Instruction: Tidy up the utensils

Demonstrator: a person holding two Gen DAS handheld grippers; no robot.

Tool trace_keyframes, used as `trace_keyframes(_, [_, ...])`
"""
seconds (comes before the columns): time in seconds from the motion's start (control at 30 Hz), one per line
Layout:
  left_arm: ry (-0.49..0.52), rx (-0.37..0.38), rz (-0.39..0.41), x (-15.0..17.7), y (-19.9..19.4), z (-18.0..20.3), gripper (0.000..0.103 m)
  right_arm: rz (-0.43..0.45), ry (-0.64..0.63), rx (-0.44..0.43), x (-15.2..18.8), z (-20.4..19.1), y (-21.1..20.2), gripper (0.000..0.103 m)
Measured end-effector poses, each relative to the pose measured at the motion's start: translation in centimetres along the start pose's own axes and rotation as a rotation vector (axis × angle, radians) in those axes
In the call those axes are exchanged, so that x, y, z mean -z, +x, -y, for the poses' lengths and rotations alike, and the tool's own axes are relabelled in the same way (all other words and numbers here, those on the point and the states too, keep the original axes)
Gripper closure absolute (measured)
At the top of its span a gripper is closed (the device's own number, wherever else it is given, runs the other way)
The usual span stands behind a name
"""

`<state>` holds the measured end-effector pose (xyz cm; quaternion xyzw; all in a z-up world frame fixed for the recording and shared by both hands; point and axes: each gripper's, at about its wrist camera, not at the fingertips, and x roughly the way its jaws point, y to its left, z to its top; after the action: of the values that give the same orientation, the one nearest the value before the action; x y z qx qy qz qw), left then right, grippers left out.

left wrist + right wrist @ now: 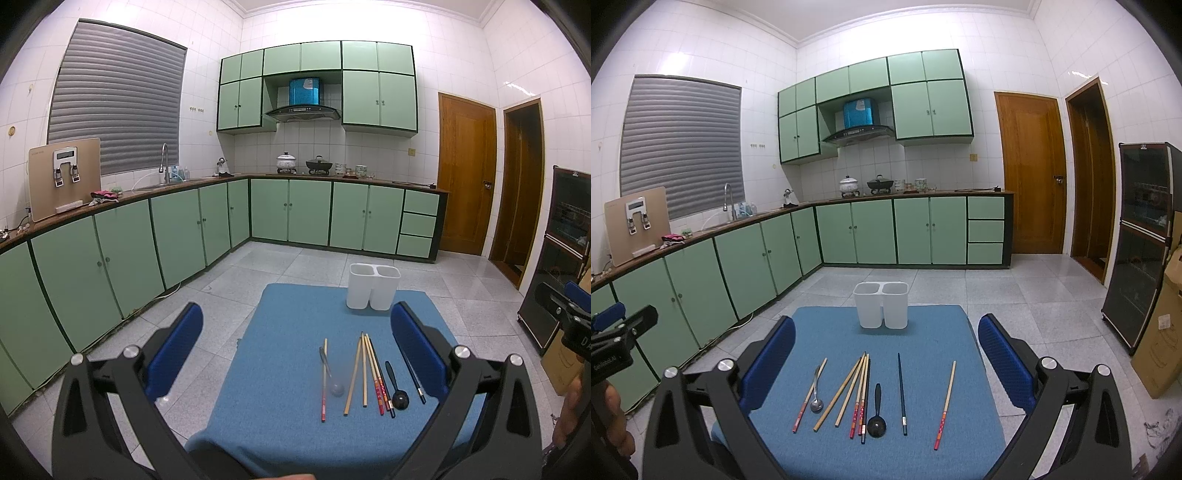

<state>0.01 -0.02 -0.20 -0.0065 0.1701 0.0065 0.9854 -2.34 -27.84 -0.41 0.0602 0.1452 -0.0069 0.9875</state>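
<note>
Several chopsticks (851,393) lie side by side on a blue cloth-covered table (923,332), with a metal spoon (815,397) at the left, a black spoon (877,415) in the middle, a dark blue chopstick (901,391) and a lone red-tipped chopstick (945,404) at the right. A white two-compartment holder (881,304) stands empty at the table's far edge. My right gripper (886,354) is open above the near side. My left gripper (297,343) is open too, over the chopsticks (369,369), the metal spoon (330,373), the black spoon (396,387) and the holder (373,286).
Green cabinets (738,266) line the left and far walls across a tiled floor (1015,295). A dark glass cabinet (1137,240) and cardboard boxes (1160,332) stand at the right, near wooden doors (1030,173).
</note>
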Motion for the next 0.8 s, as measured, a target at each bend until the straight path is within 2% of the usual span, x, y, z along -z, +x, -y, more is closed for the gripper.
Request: trace_keyframes(0.8, [0.001, 0.003, 0.002, 0.06, -0.11, 0.35, 0.005, -0.004, 0.003, -0.001, 0.40, 0.00, 0.05, 0.006])
